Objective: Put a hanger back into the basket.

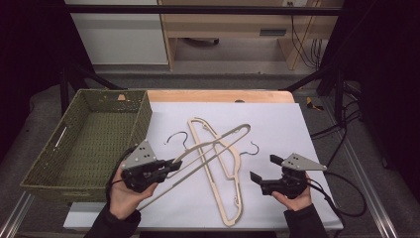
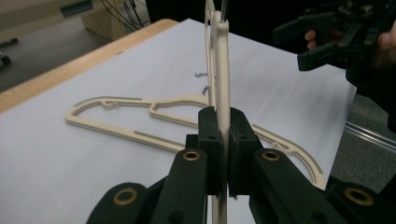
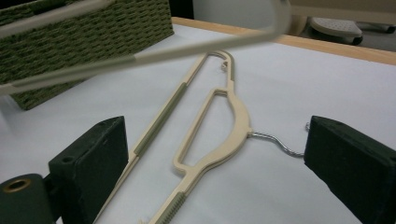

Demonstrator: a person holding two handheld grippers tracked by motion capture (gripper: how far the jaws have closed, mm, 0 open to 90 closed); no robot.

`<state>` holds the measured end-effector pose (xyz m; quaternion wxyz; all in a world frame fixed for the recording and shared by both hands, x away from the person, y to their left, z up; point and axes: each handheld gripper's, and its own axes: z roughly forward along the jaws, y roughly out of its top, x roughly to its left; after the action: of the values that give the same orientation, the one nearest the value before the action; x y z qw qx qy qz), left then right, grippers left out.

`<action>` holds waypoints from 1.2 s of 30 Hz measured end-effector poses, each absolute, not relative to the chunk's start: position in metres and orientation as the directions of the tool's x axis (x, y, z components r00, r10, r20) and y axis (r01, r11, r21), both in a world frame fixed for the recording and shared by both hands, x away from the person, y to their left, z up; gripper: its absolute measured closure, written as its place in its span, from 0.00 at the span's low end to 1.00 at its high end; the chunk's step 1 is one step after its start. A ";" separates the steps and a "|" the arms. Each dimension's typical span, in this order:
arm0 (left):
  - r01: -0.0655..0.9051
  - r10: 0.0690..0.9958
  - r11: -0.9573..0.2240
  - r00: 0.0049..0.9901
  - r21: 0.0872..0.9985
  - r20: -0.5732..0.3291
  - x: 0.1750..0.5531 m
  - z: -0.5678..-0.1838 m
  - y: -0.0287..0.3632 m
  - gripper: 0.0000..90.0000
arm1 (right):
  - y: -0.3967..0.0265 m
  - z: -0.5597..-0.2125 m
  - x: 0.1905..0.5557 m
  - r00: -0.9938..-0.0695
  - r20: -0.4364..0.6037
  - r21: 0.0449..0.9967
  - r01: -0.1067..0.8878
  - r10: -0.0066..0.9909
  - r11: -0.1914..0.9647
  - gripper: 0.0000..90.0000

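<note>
Two cream hangers with metal hooks are in play. One hanger (image 1: 213,186) (image 3: 233,116) lies flat on the white sheet (image 1: 277,124), its hook (image 3: 280,142) pointing right. My left gripper (image 1: 173,163) (image 2: 223,140) is shut on the shoulder of the other hanger (image 1: 188,174) (image 2: 219,70), which is lifted and slants across the flat one. It passes blurred across the top of the right gripper view (image 3: 187,49). My right gripper (image 1: 265,167) (image 3: 217,154) stands open just right of the flat hanger, close above the sheet, with nothing between its jaws. It also shows far off in the left gripper view (image 2: 308,42).
A green woven basket (image 1: 86,134) (image 3: 93,32) sits at the left of the table, nothing visible inside it. The wooden table edge (image 1: 218,95) runs behind the sheet. Cables trail on the floor at the right, and a metal frame rail runs along each side.
</note>
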<state>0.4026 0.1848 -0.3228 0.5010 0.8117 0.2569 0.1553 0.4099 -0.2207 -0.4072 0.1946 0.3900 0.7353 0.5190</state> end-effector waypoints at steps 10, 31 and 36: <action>0.248 0.606 -0.320 0.796 0.915 -0.004 0.415 -0.286 0.224 0.96 | -0.230 -0.409 0.408 -0.582 0.141 0.917 0.382 0.800 0.116 0.05; 0.286 0.719 -0.282 0.695 0.916 0.004 0.464 -0.257 0.315 0.96 | -0.232 -0.407 0.408 -0.589 0.157 0.916 0.386 0.792 0.105 0.05; 0.297 0.748 -0.288 0.663 0.910 0.021 0.471 -0.258 0.334 0.96 | -0.231 -0.408 0.409 -0.588 0.153 0.917 0.385 0.794 0.109 0.05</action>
<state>0.4715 0.3336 -0.2583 0.4904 0.7688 0.3399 0.2303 0.4089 -0.2313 -0.4079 0.1944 0.4101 0.7187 0.5267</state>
